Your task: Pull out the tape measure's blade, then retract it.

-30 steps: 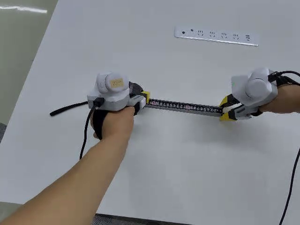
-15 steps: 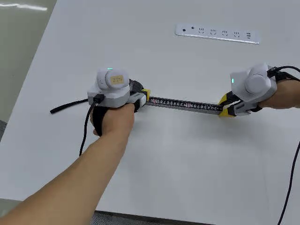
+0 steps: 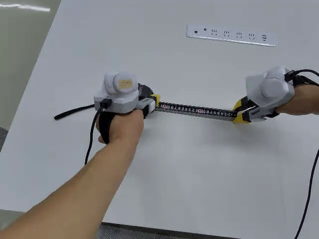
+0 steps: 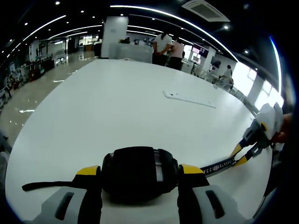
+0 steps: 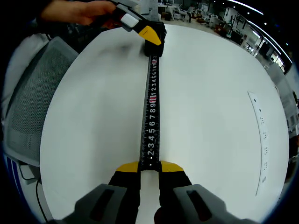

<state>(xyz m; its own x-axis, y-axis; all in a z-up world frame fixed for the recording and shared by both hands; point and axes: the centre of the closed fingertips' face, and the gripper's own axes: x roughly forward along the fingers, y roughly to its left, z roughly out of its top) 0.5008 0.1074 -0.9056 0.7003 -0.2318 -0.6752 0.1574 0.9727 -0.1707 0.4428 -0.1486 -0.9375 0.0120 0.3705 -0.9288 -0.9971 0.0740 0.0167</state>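
I have the left gripper clamped on the black tape measure case, one yellow pad on each flat side. It sits roughly mid-table, toward the left edge of the white table. The blade runs from the case to the right, low over the surface and about parallel to the near edge. My right gripper is pinched shut on its free end. In the right gripper view the printed scale runs straight away from the jaws to the case.

A black strap trails from the case toward the left edge. A power strip lies well apart, near the far edge.

I'd judge the case hard, compact and moderately heavy, so squeezing its flat sides is the sound hold. The blade is another matter: thin, cupped spring steel. It is stiff enough over this span but will kink if I twist it or let it sag. Its lacquered face looks slick, so a grip right at the tip, where the end hook would be, seems safest. I expect the spring to pull it back toward the case, so on the retract I should walk the end in under control. Letting go would let it whip.
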